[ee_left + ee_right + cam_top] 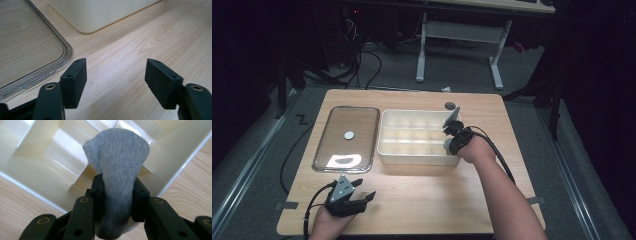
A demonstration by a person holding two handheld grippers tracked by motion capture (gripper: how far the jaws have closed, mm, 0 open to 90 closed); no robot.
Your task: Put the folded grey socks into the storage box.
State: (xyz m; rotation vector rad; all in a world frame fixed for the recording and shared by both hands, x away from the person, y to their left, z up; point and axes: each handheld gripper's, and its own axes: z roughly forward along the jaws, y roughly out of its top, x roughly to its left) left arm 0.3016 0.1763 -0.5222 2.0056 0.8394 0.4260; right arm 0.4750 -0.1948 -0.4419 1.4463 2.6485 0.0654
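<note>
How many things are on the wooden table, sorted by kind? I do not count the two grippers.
Cream plastic divided box: 1
Clear plastic lid: 1
Grey knitted cloth, held in the right gripper: 1
Small dark round object beyond the box: 1
Total: 4

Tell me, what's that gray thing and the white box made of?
The gray thing, pinched in the right tool, looks like soft knitted fabric, maybe a sock: fine stitches show. The white box seems smooth, slightly glossy plastic, with thin molded dividers.
</note>
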